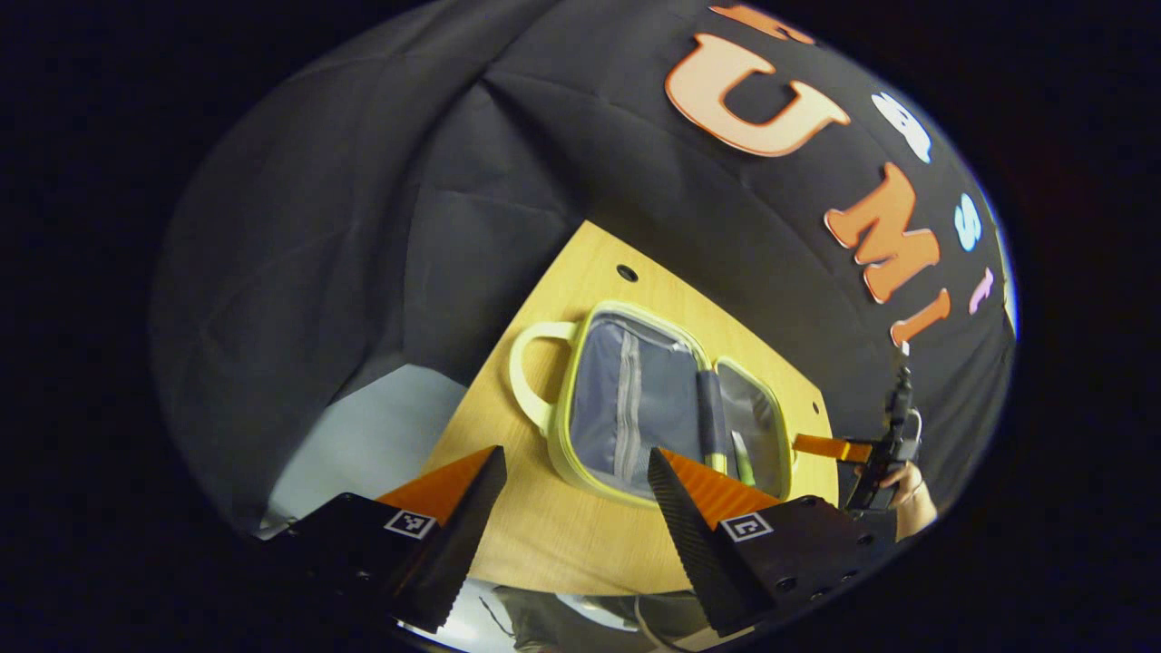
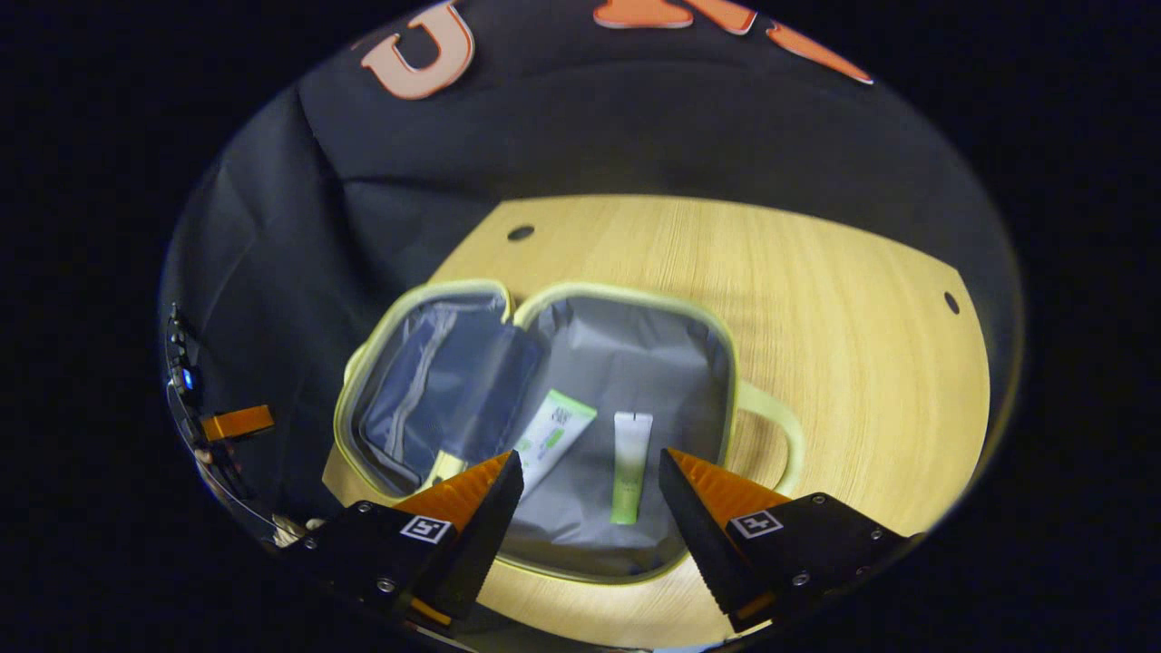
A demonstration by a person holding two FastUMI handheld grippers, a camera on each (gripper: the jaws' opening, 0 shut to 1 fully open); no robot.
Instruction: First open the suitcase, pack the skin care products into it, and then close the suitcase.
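In the left gripper view my left gripper [image 1: 573,494] hangs over the wooden counter [image 1: 544,535] with its fingers wide apart and nothing between them. The suitcase [image 1: 667,399] lies open and flat on the counter just past them, its pale handle [image 1: 531,376] pointing left. Far off to the right I see my other gripper [image 1: 830,447] and the hand [image 1: 907,485] that holds it.

In the right gripper view my right gripper [image 2: 590,476] hangs above the open suitcase [image 2: 544,408], fingers apart and holding nothing. Two tubes lie in the right half (the gray lining is under them): a white and green tube [image 2: 555,433] on the left and a slim green tube [image 2: 630,464] beside it, not touching.
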